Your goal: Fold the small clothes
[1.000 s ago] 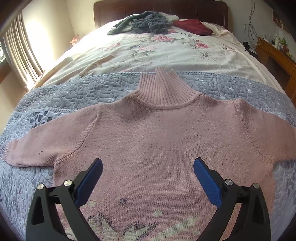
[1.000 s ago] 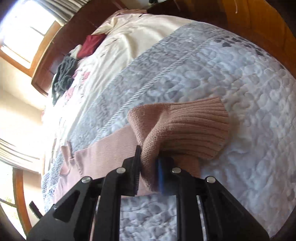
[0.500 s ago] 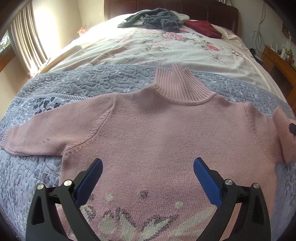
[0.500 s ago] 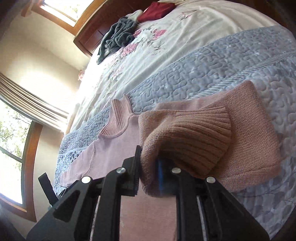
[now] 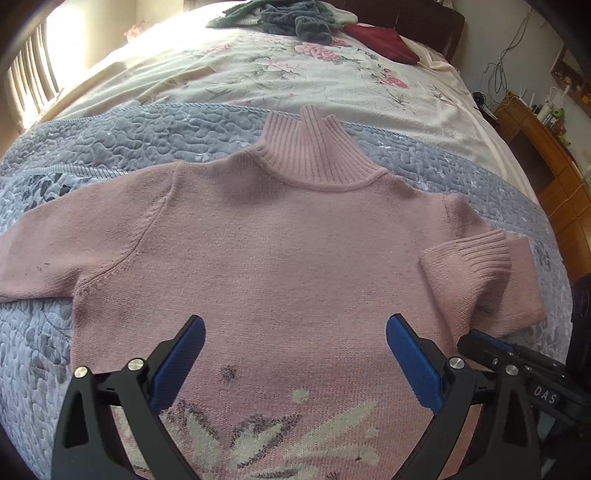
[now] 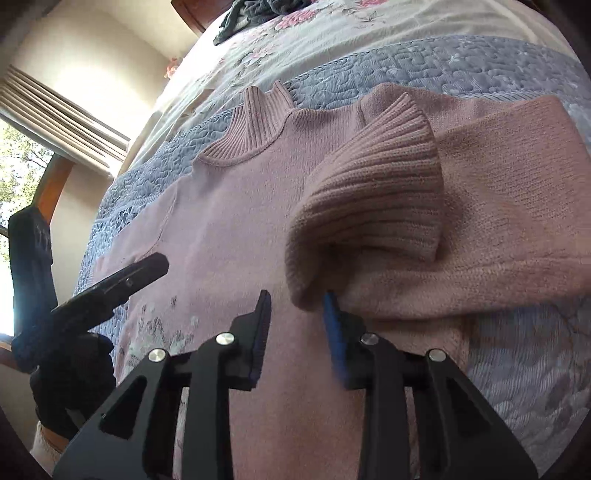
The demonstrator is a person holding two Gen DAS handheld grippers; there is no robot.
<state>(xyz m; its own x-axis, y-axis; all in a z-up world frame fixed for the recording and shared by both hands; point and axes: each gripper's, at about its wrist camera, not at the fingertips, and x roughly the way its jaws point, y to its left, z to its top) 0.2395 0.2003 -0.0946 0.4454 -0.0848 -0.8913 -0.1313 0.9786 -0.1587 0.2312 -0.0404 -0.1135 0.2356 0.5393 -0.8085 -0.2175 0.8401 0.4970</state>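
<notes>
Now the pink turtleneck sweater (image 5: 280, 243) lies flat, front up, on the blue-grey quilted bedspread (image 5: 122, 136), filling the centre of the left wrist view, its ribbed collar (image 5: 314, 151) pointing to the upper middle of the frame. One second ago the right sleeve (image 6: 491, 206) lay stretched out on the quilt with its cuff pinched in the right gripper (image 6: 295, 325); half a second ago it had been carried inward, still pinched. At this moment the sleeve is doubled back, and its ribbed cuff (image 6: 376, 192) rests on the sweater's chest at centre right of the right wrist view. The right gripper's blue pads have parted to a moderate gap and hold nothing; the cuff's edge sits just beside the right-hand pad. The left gripper (image 5: 295, 362) stands spread wide and empty over the sweater's lower front, as it did in both earlier frames, though its view has drawn closer to the garment. The other sleeve (image 5: 55, 254) reaches out flat to the left edge. Grey knitwear (image 5: 295, 18) and a dark red garment (image 5: 384, 42) lie near the top of the frame on the floral bed cover (image 5: 258, 77).
</notes>
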